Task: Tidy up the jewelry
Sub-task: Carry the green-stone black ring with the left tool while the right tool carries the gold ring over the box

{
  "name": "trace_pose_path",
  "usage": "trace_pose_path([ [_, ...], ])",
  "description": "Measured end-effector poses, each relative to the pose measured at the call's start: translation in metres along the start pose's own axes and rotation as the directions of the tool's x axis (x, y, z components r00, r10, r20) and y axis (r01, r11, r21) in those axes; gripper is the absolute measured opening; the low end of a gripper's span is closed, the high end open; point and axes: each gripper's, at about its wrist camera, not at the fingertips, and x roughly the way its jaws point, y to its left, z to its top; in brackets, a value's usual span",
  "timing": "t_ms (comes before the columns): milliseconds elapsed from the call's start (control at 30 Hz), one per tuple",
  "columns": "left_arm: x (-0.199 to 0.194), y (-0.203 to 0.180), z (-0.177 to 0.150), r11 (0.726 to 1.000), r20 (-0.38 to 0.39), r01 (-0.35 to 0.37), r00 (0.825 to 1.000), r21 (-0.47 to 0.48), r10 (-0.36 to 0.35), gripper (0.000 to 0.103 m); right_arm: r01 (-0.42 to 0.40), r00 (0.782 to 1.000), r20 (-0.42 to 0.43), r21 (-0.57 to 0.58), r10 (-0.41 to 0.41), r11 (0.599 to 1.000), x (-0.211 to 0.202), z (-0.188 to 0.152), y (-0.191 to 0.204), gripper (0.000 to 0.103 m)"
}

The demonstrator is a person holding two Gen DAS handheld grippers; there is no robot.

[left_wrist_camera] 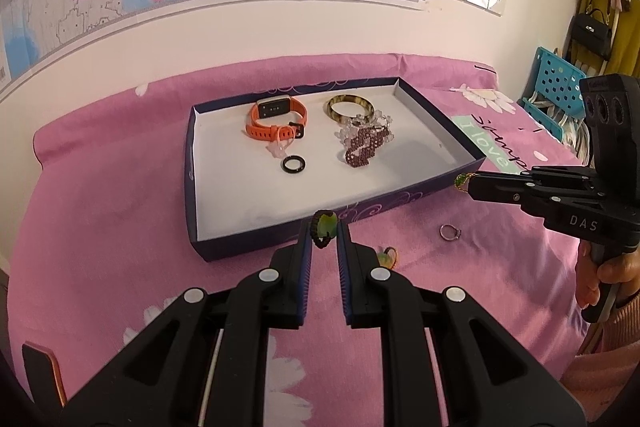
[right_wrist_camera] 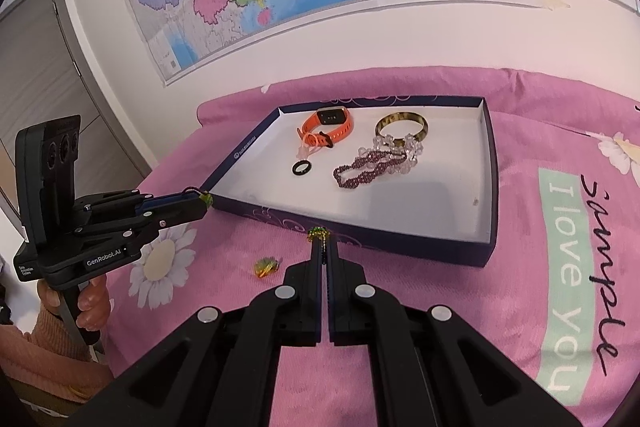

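A shallow navy box (left_wrist_camera: 192,187) (right_wrist_camera: 490,187) with a white floor lies on the pink cloth. In it are an orange watch (left_wrist_camera: 276,119) (right_wrist_camera: 330,125), a black ring (left_wrist_camera: 293,163) (right_wrist_camera: 301,168), a brown bangle (left_wrist_camera: 350,107) (right_wrist_camera: 402,125) and beaded bracelets (left_wrist_camera: 366,143) (right_wrist_camera: 372,167). My left gripper (left_wrist_camera: 323,237) (right_wrist_camera: 204,201) is shut on a green pendant on a dark cord (left_wrist_camera: 322,227), just before the box's near wall. My right gripper (right_wrist_camera: 323,247) (left_wrist_camera: 468,183) is shut on a small green and gold pendant (right_wrist_camera: 317,235) (left_wrist_camera: 461,181), near the box's near wall.
A silver ring (left_wrist_camera: 450,231) and a green and gold trinket (right_wrist_camera: 266,265) (left_wrist_camera: 386,255) lie on the cloth in front of the box. A wall with a map stands behind. A blue basket (left_wrist_camera: 556,87) is at the far right.
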Motion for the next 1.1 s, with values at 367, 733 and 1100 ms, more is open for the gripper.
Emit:
trace_pose_path([
  [367,0.003,0.0,0.012,1.0,0.008,0.004,1.0,-0.001,-0.004,0.013,0.0,1.0,0.017,-0.026,0.001,1.0,0.002,0.016,0.002,0.001],
  [733,0.007,0.003,0.024,1.0,0.015,0.002,1.0,-0.002,-0.002,0.013,-0.024,1.0,0.01,-0.019,0.024,1.0,0.013,0.028,-0.002,0.001],
  [1100,0.017,0.006,0.033,1.0,0.006,0.004,1.0,-0.008,-0.004,0.013,-0.033,0.999,0.0,-0.031,0.033,0.999,0.025,0.041,-0.004,0.001],
])
